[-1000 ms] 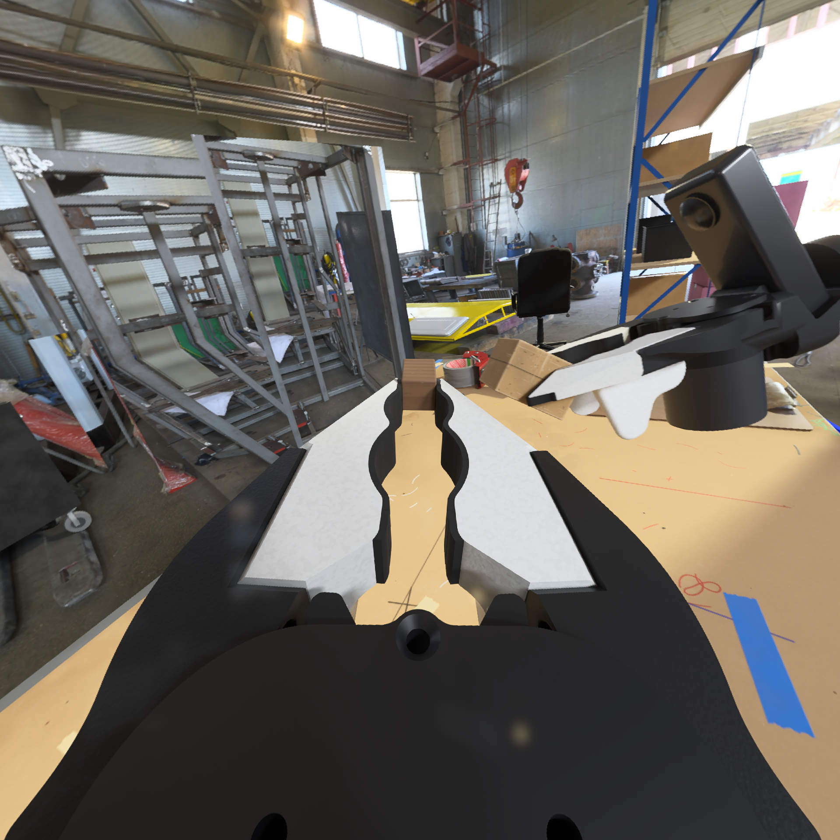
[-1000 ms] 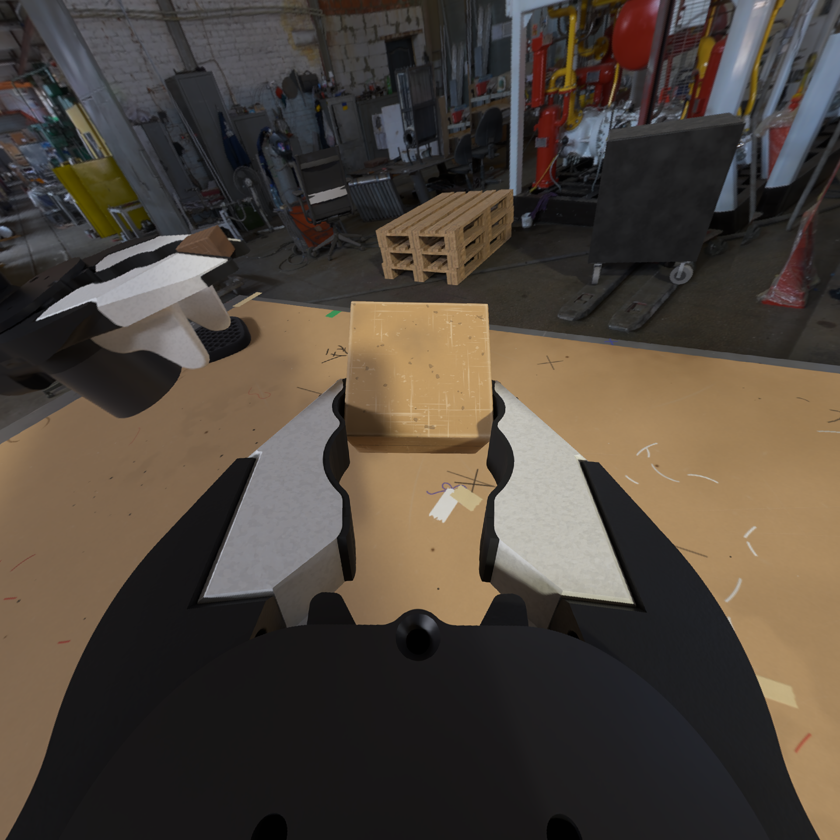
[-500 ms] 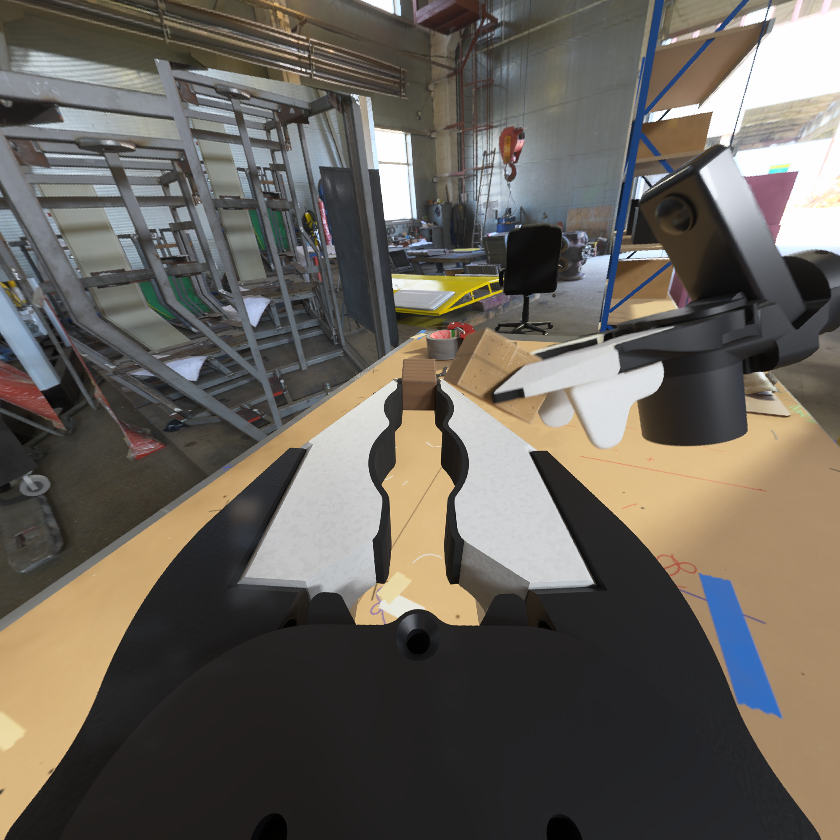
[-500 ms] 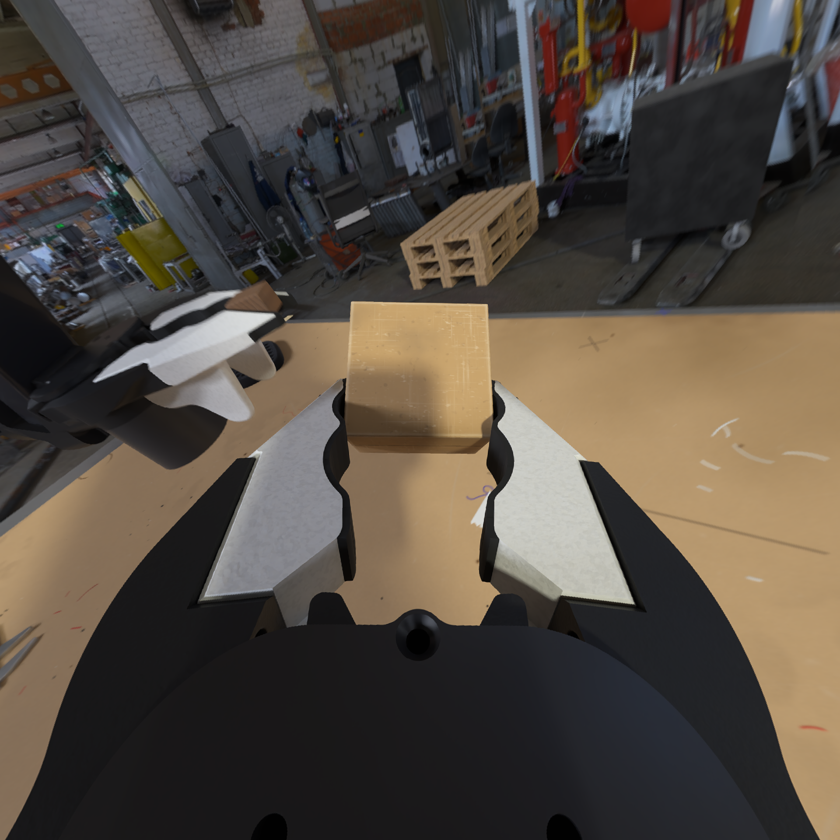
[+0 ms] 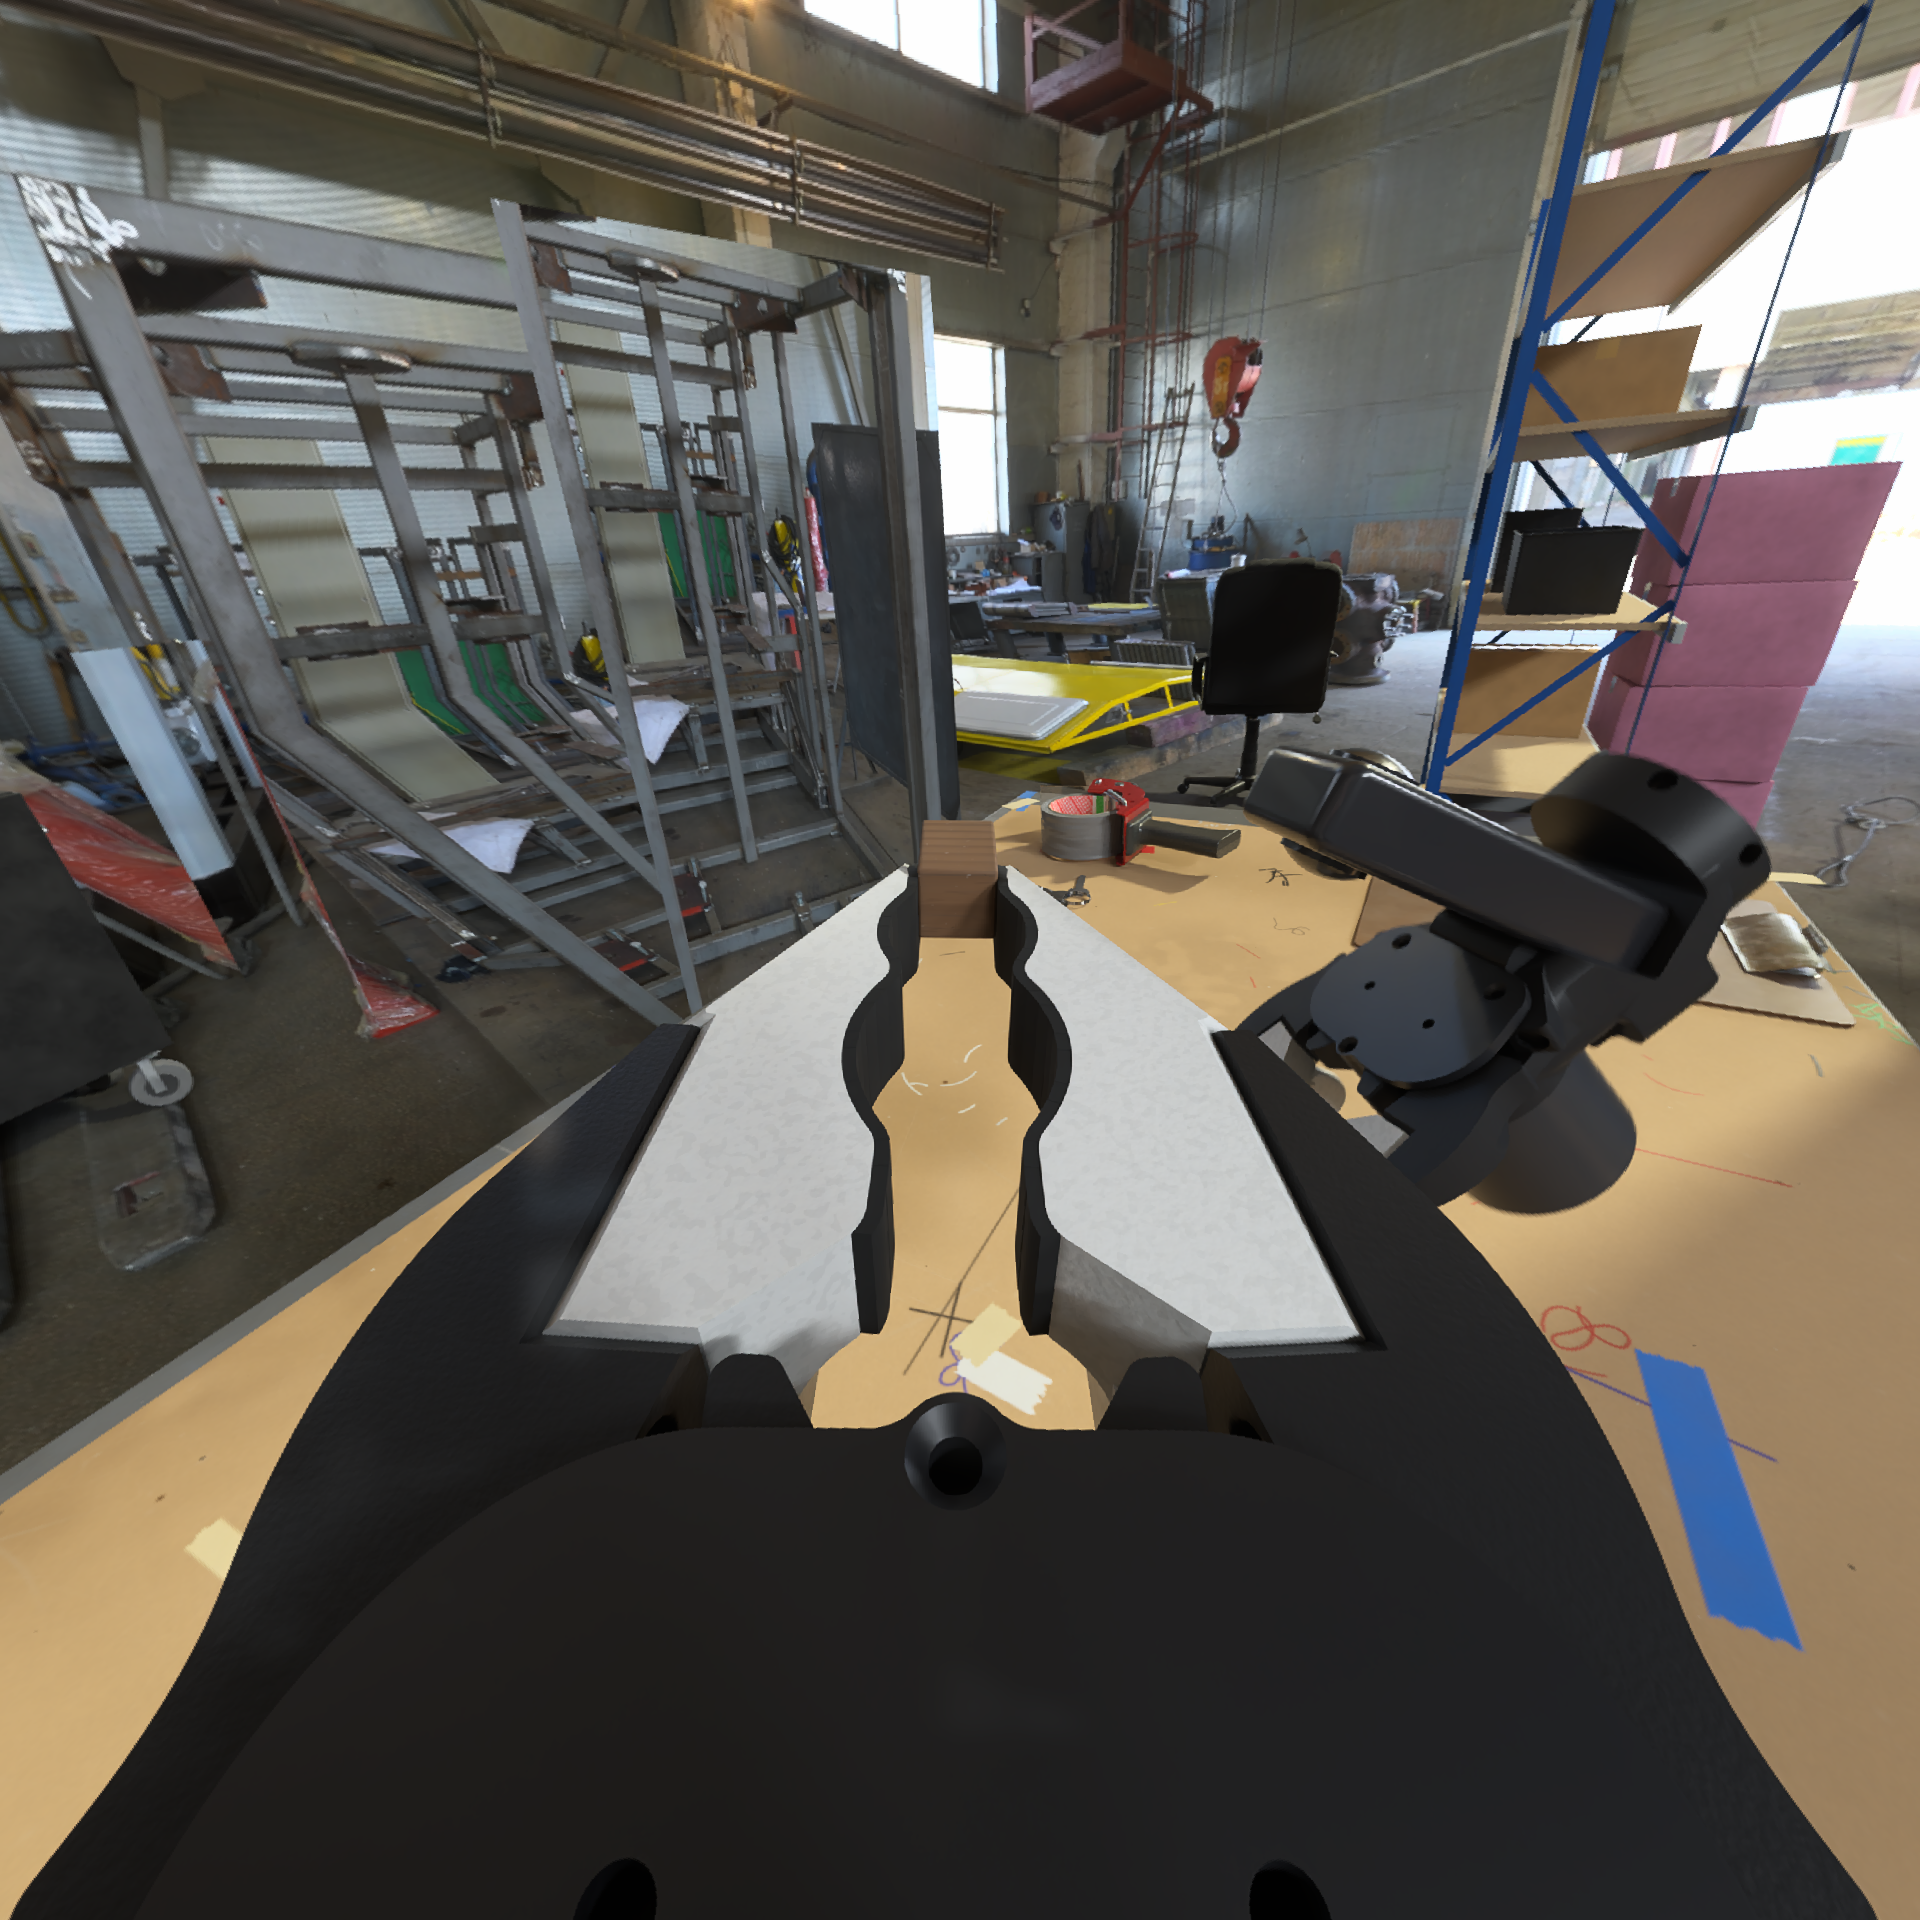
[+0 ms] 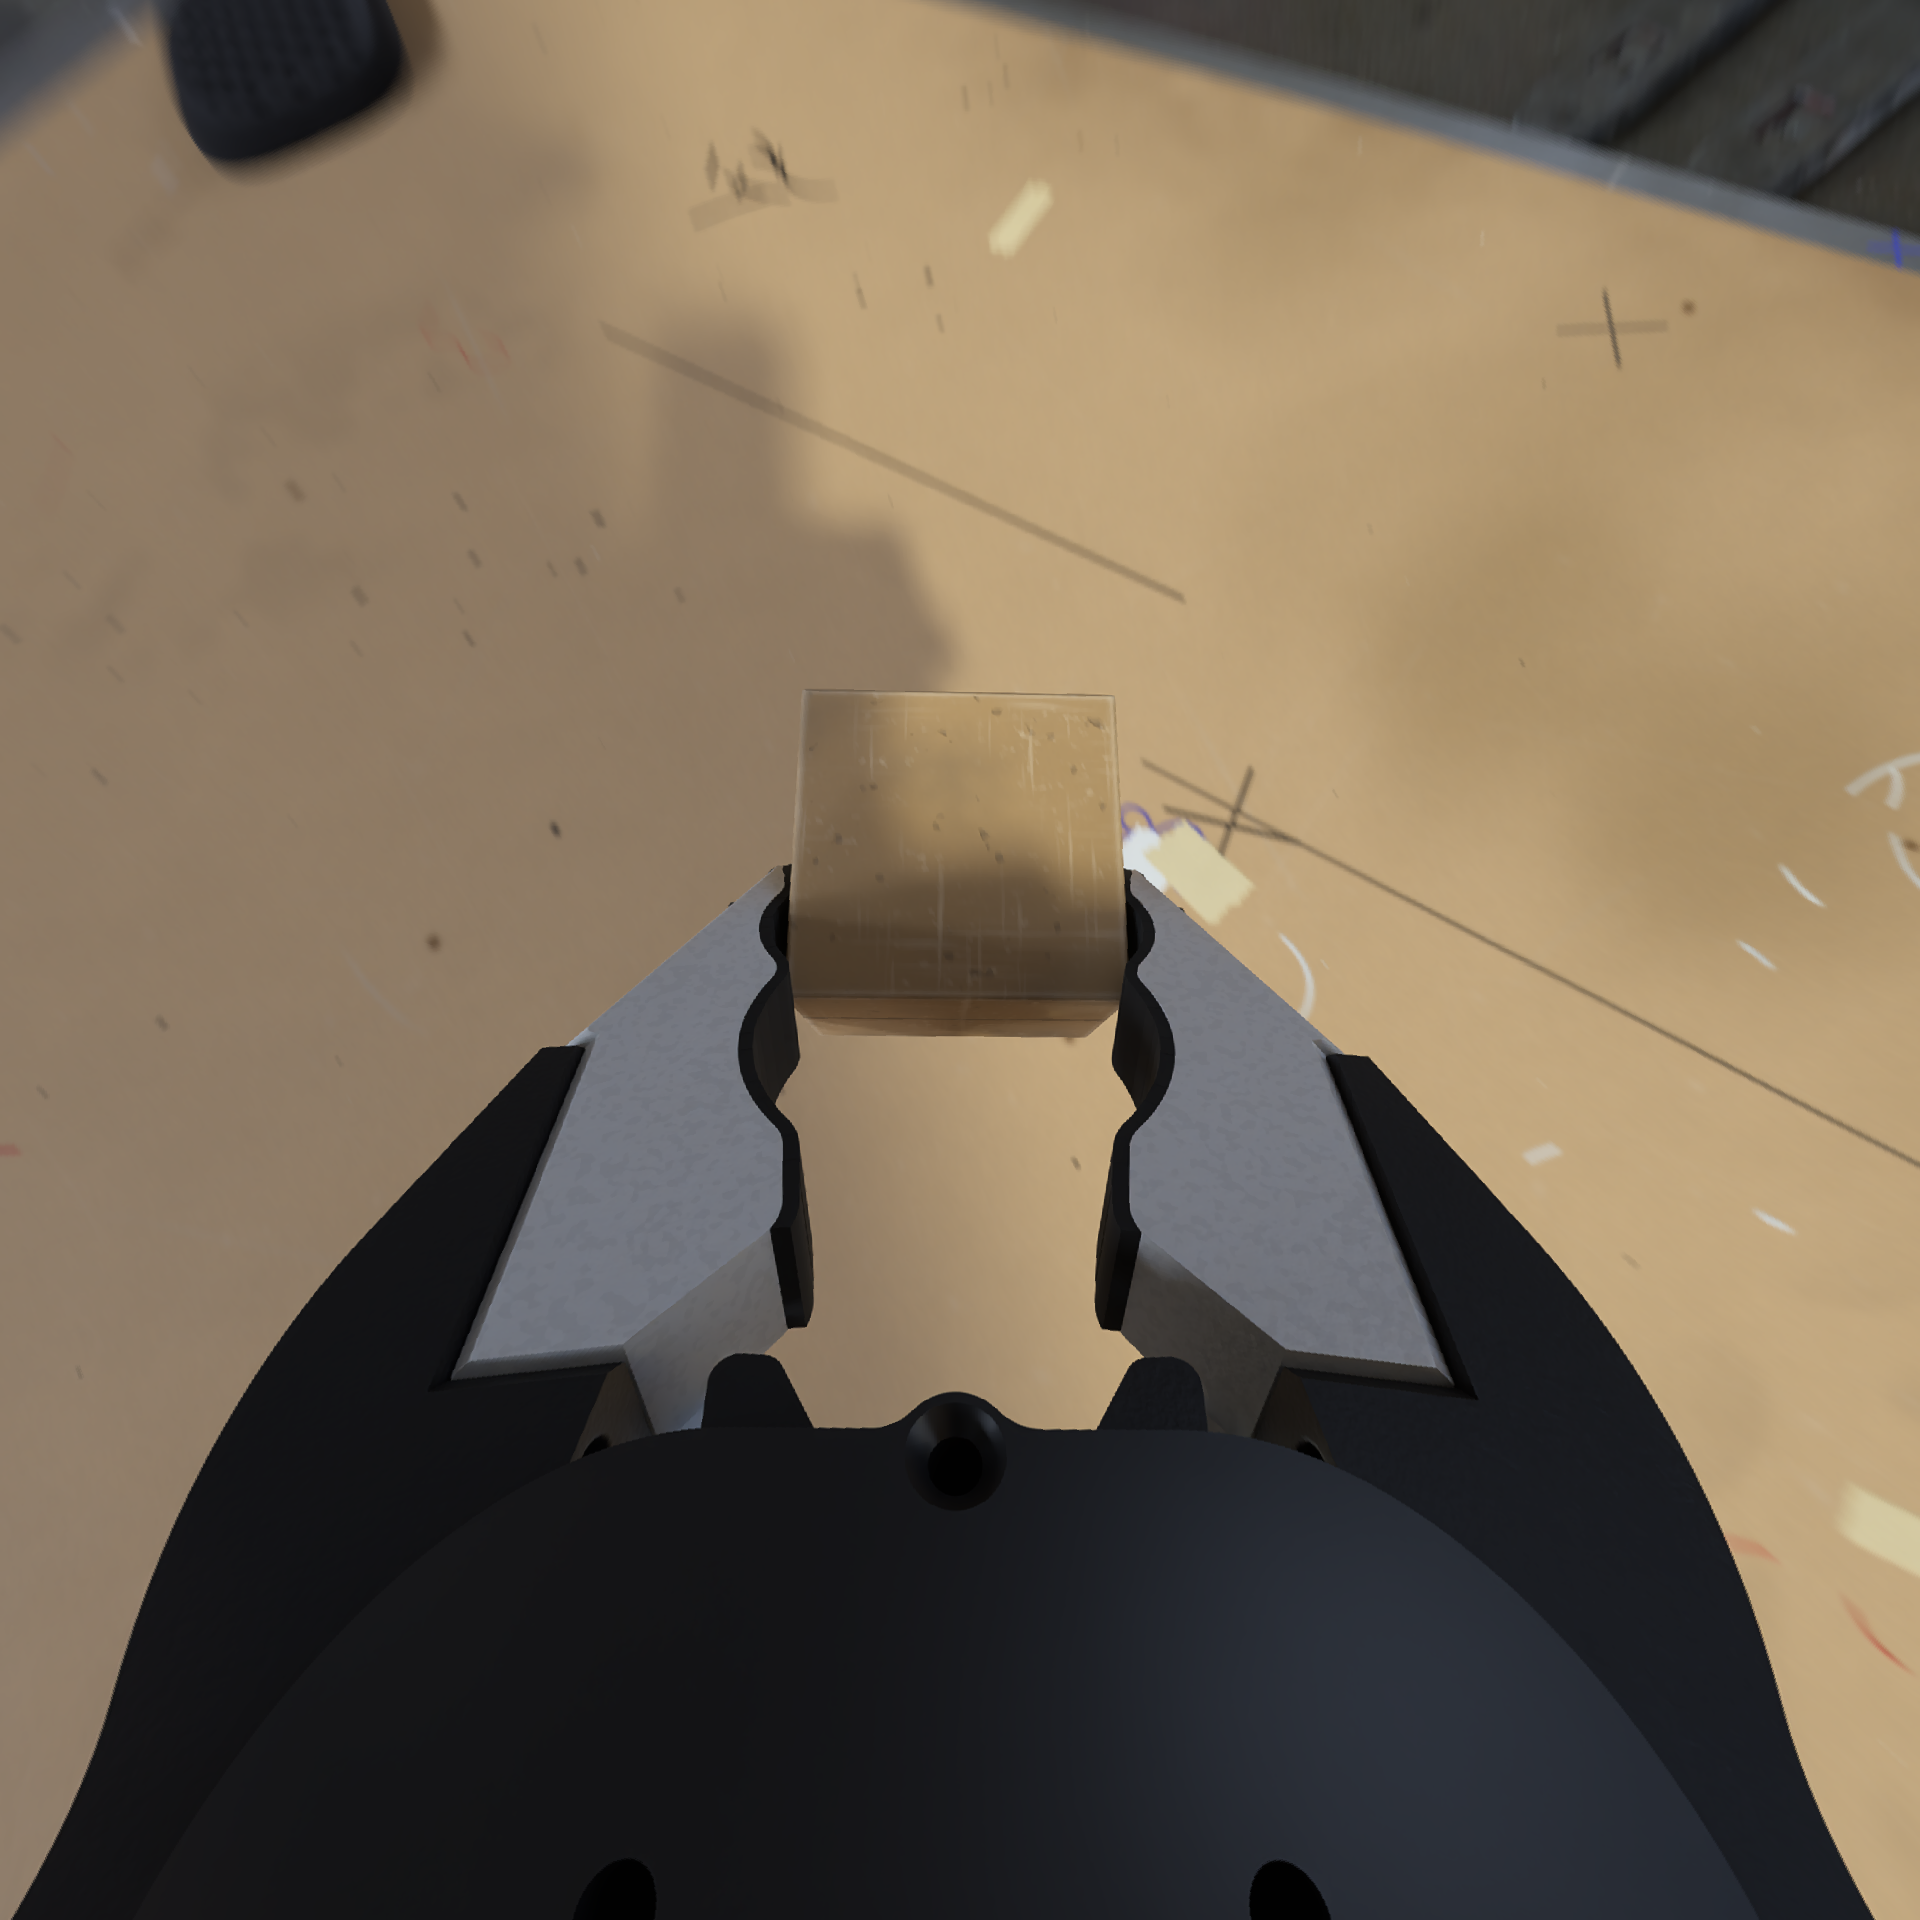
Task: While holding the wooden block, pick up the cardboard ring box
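My left gripper [image 5: 957, 896] is shut on a small brown wooden block [image 5: 956, 879], held between its white fingertips above the tan table [image 5: 1714, 1299]. My right gripper [image 6: 954, 914] is shut on the tan cardboard ring box [image 6: 951, 852] and holds it above the table [image 6: 416, 520], pointing steeply down; the box casts a shadow on the surface beneath. In the left wrist view the right gripper's black body [image 5: 1475, 977] is tipped downward at the right; its fingertips and the box are hidden there.
A tape roll with a red dispenser [image 5: 1091, 826] lies at the table's far end. A cardboard sheet [image 5: 1777, 966] lies at the far right, blue tape [image 5: 1714, 1496] at the near right. A black ribbed pad [image 6: 286, 73] lies at the top left. The table edge [image 6: 1558, 156] runs at the upper right.
The right gripper has tipped from level to pointing steeply down at the table, still holding the ring box. The left gripper's view has shifted a little, still holding the block.
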Robot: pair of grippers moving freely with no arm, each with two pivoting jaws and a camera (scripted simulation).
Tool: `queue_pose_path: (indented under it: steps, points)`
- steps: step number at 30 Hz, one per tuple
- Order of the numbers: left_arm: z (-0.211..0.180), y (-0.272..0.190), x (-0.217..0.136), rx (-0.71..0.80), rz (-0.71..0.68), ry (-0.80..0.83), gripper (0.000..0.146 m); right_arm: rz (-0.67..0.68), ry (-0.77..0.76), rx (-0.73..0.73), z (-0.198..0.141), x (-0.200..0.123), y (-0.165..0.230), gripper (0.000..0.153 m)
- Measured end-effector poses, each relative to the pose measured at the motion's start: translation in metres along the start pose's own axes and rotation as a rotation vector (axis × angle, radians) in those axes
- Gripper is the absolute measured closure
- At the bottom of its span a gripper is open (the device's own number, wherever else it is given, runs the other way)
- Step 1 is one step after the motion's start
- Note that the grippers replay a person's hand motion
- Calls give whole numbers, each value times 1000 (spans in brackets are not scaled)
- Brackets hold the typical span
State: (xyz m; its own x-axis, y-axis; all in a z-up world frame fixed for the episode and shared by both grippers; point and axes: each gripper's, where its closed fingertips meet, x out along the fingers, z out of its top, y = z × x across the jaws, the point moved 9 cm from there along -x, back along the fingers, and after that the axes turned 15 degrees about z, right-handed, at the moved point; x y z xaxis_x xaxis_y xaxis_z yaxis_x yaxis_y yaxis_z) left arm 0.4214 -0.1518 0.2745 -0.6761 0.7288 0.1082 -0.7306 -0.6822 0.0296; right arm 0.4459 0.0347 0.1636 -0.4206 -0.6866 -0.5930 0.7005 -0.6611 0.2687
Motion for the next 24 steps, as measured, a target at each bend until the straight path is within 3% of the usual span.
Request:
queue_pose_path:
  steps: [10, 24]
  points:
    - [7, 16, -6, -4, 19, 17, 134, -85, 581, -14, 0, -6, -20, 93]
    - [13, 36, -15, -57, 40, 5, 133, -242, 787, -90, 8, 9, -15, 93]
